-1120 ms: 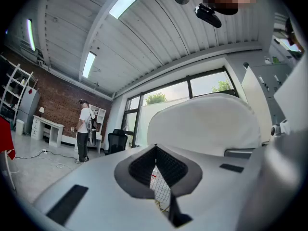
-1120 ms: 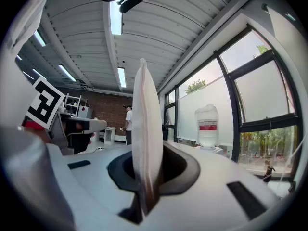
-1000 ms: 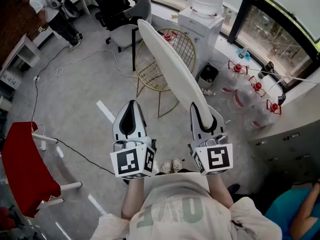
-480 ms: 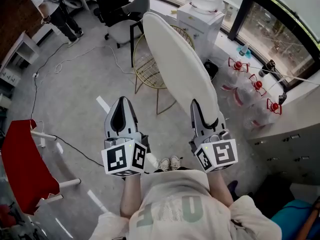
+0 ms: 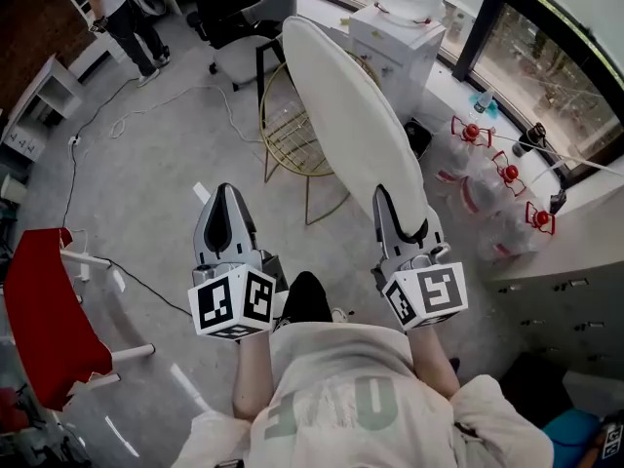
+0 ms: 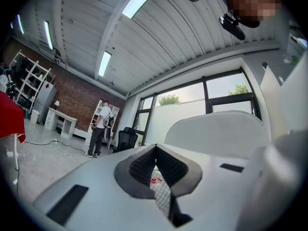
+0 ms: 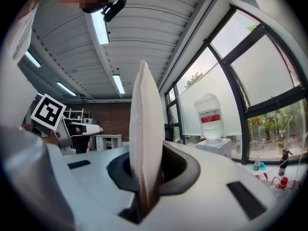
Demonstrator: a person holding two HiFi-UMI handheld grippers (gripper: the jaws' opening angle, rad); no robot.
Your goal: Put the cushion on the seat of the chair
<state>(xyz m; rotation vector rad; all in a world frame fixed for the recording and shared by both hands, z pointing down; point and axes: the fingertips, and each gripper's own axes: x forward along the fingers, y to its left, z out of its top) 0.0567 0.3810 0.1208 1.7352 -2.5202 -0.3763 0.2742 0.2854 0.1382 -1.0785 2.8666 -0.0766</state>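
- The right gripper [image 5: 392, 205] is clenched on the near edge of the white cushion [image 5: 349, 115]. In the right gripper view the cushion's rim is pinched between the two jaws.
- The cushion is held by this one edge, so the rest of it reaches forward from the jaws and stands on its side, thin edge up, not flat.
- The cushion is in the air, not yet on the seat. In the head view it crosses over the right side of the gold wire chair [image 5: 292, 135], and its far end reaches past the chair's back edge.
- This position seems to be chosen for the carrying. To lay the cushion flat on the seat, the hand probably must roll it over and lower it.
- The left gripper [image 5: 226, 195] is closed with nothing between its jaws. It hovers beside the right one, near the chair's front edge, perhaps ready to steady the cushion.
- The seat looks bare, so nothing seems to block the placing.
- A water dispenser [image 5: 400, 27] stands just behind the chair, close to the cushion's far end, so a wide swing could hit it.
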